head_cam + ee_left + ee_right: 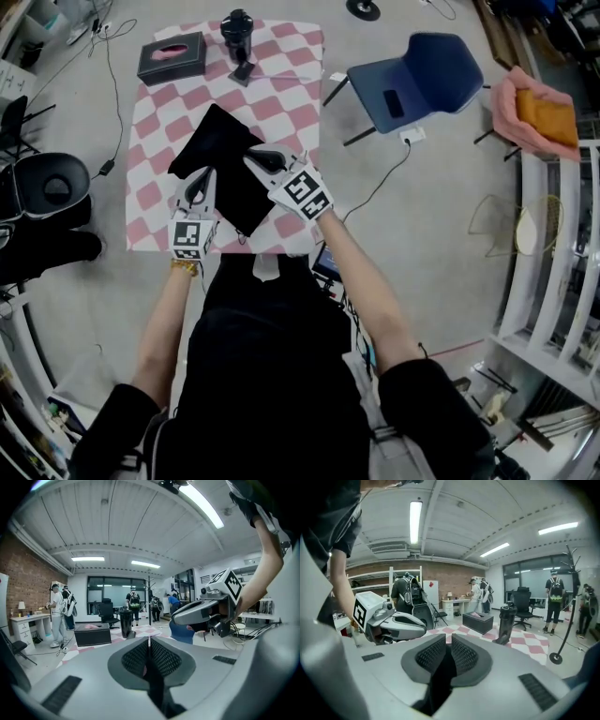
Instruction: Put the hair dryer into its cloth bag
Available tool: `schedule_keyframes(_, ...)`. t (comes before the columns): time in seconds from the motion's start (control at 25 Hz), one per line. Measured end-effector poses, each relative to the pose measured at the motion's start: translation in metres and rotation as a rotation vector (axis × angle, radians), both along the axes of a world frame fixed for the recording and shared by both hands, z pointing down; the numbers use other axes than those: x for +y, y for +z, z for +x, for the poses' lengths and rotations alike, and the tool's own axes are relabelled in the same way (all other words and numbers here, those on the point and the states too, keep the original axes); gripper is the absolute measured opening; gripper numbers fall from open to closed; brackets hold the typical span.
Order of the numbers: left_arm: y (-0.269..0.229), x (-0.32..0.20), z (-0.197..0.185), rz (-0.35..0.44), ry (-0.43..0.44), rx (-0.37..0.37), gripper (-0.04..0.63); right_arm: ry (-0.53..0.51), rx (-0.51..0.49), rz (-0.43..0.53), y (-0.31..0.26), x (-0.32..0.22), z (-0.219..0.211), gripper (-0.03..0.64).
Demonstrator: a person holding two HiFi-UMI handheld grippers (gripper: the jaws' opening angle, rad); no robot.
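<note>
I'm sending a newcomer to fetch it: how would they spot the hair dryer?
Start at the pink-and-white checkered table in front of the person. On its far edge stands the black hair dryer, right of the dark rectangular tissue box. Unlike that low box and the limp black cloth bag, it is upright and barrel-shaped.

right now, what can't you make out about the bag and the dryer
- Head view: the mouth of the cloth bag, covered by the left gripper, the right gripper and folds.
- Both gripper views: all of the bag except a dark strip clamped between the jaws. Each gripper's own body hides the rest.
- Head view: the cord of the hair dryer, too small to see.
</note>
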State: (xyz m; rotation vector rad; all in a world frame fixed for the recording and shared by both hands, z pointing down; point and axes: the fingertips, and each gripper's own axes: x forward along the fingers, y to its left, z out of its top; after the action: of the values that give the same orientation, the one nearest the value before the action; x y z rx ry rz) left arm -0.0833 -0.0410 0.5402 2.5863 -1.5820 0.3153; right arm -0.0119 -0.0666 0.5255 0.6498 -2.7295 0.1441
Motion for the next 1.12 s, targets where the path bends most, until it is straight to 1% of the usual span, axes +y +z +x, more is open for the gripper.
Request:
schedule_keyframes(0.12, -0.005, -0.002, 0.001, 0.009, -0.005, 0.007, 0.018, 0.044, -0.021, 0.006, 0.002, 0.0, -0.004, 0.026)
schedule_keyframes(0.24, -0.007, -0.003, 0.003, 0.016, -0.004, 0.014, 0.018, 0.064, -0.024, 0.007, 0.006, 0.006, -0.011, 0.017)
schedule_keyframes(0.4, -0.006, -0.006, 0.005, 0.013, -0.005, 0.011, 0.018, 0.062, -0.006, -0.007, 0.017, 0.014, -0.021, 0.017)
schedule_keyframes(0.68, 0.011, 0.0, 0.007, -0.016, 0.0, 0.005, 0.018, 0.057, 0.016, -0.035, 0.034, 0.022, -0.028, 0.017)
schedule_keyframes(0.92, 0.019, 0.003, 0.007, -0.043, -0.002, 0.006, 0.018, 0.059, 0.022, -0.054, 0.04, 0.022, -0.03, 0.015)
schedule_keyframes(1.12, 0.021, 0.004, 0.003, -0.05, 0.0, 0.009, 0.018, 0.052, 0.037, -0.056, 0.041, 0.021, -0.034, 0.015)
